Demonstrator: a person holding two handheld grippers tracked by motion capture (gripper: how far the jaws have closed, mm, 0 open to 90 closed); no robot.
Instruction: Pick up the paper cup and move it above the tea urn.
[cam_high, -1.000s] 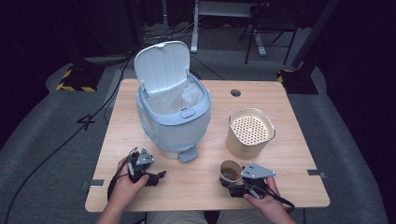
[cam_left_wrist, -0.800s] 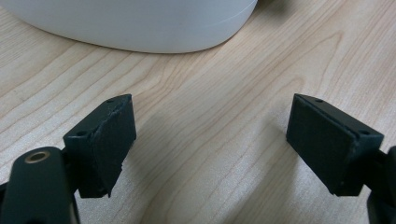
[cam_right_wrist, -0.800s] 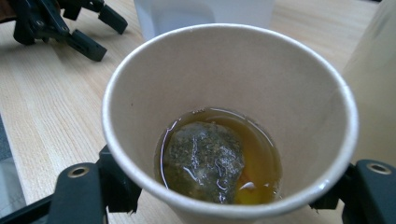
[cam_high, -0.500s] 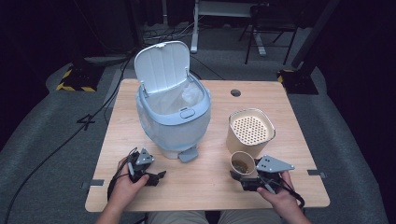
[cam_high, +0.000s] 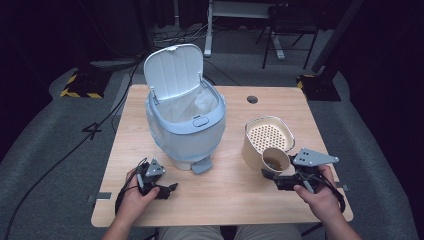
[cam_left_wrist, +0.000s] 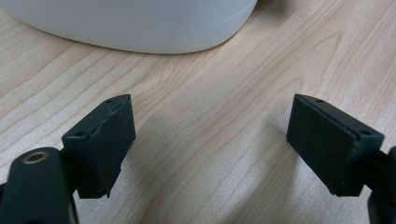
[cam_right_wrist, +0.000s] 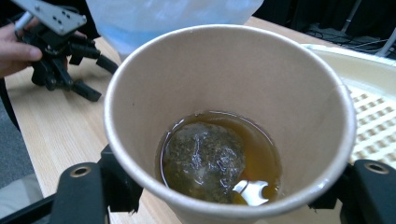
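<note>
Paper cup held by the right tool, near the front right corner of the desk, just in front of the beige strainer bowl. The two black jaws pinch the cup wall from opposite sides and have just been closing further on it. In the right gripper view the cup tilts slightly toward the camera; it holds a shallow pool of brown tea with a wet tea bag lying in it. The person's right hand grips the tool body from the front edge of the desk, with the grey three-cornered plate on top.

The left tool rests near the front left corner of the desk, held by the left hand. Its jaws are spread wide with nothing between them; in the left gripper view the bare wood of the desk lies between the two pads, and the rounded white base of the bin sits beyond them.

The pale blue bin stands at the middle of the desk, toward the left, with its lid flipped up and a clear liner bag inside. Its foot pedal points toward the front edge. The cup and the bin are well apart.
</note>
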